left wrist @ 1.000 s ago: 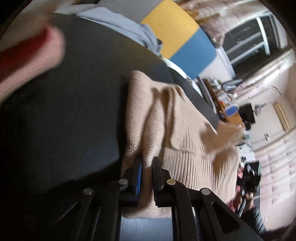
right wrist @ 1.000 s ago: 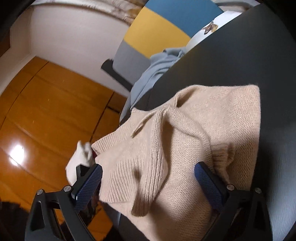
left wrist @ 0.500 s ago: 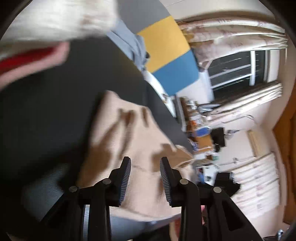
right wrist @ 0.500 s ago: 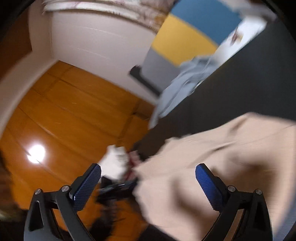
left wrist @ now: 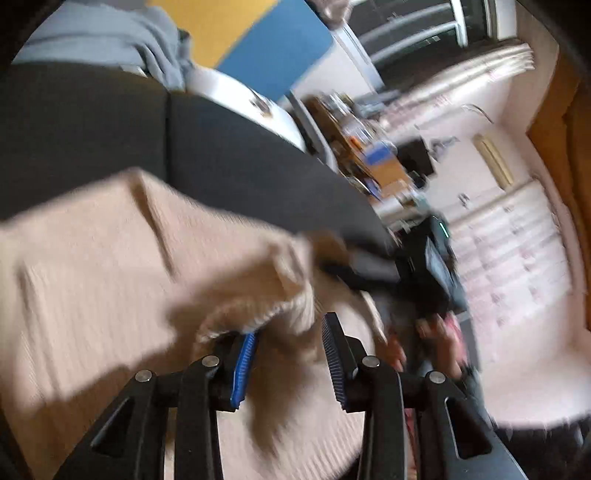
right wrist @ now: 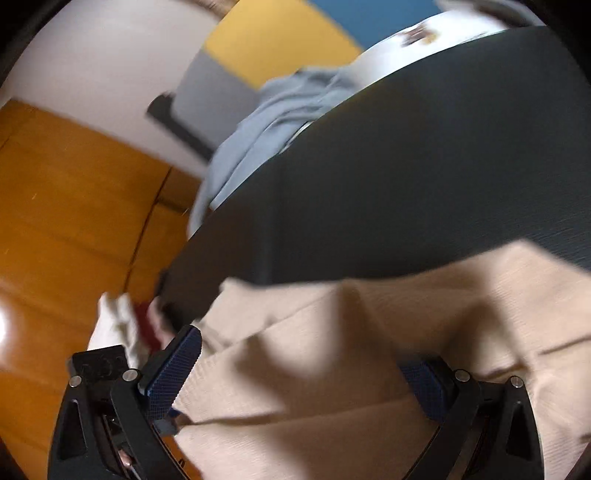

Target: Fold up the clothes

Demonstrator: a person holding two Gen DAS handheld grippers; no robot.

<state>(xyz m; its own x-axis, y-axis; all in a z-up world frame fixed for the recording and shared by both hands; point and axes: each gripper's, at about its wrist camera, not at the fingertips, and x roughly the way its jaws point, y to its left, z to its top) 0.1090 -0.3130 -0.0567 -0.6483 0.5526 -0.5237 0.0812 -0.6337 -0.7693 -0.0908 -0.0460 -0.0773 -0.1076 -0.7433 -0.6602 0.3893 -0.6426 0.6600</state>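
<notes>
A beige knit sweater (left wrist: 110,266) lies on a dark table (left wrist: 92,122). In the left wrist view its ribbed edge hangs over the tip of my left gripper (left wrist: 288,339), whose jaws stand apart with knit between them. In the right wrist view the sweater (right wrist: 369,350) fills the lower half. My right gripper (right wrist: 303,369) is wide open just above it, and the cloth covers part of the right pad. Both views are blurred by motion.
A grey-blue garment (right wrist: 273,107) hangs over the table's far edge, also in the left wrist view (left wrist: 110,40). A yellow and blue panel (right wrist: 280,33) stands behind. Orange wood floor (right wrist: 74,221) lies to the left. A cluttered desk (left wrist: 373,155) is across the room.
My left gripper opened from shut on the sweater and swung right toward its ribbed edge. My right gripper stayed wide open and came down closer over the sweater.
</notes>
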